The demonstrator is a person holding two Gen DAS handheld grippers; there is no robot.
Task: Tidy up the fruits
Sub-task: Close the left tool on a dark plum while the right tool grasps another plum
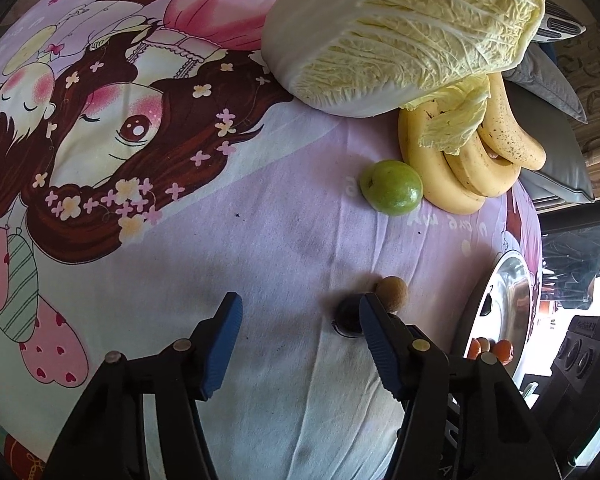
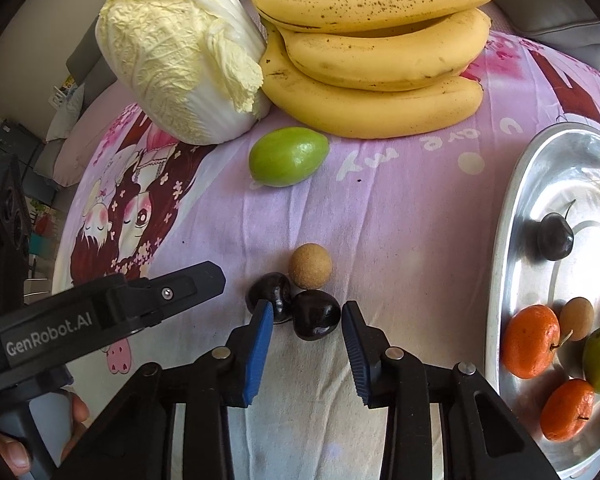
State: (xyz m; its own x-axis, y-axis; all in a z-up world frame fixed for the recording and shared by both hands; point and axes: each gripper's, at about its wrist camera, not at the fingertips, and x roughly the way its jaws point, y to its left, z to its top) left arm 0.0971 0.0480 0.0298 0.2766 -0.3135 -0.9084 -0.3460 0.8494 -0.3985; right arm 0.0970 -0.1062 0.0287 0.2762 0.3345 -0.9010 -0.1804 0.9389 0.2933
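Note:
In the right wrist view two dark cherries and a tan longan [image 2: 310,266] lie together on the pink cartoon-print cloth. My right gripper [image 2: 306,318] straddles the nearer cherry [image 2: 316,314]. Its right pad is at the cherry's skin and its left pad stands a little off it, against the second cherry [image 2: 270,294], so it reads as open. My left gripper [image 1: 300,314] is open with only cloth between its fingers. Its right finger covers part of a dark cherry [image 1: 347,316], and the longan [image 1: 392,288] lies just beyond.
A metal tray [image 2: 500,280] at the right holds a cherry [image 2: 556,236], two mandarins [image 2: 532,340], a longan and a green fruit. Behind lie a loose green fruit [image 2: 288,156], bananas [image 2: 380,60] and a napa cabbage [image 2: 180,52]. A hand holds the left gripper's body [image 2: 60,320].

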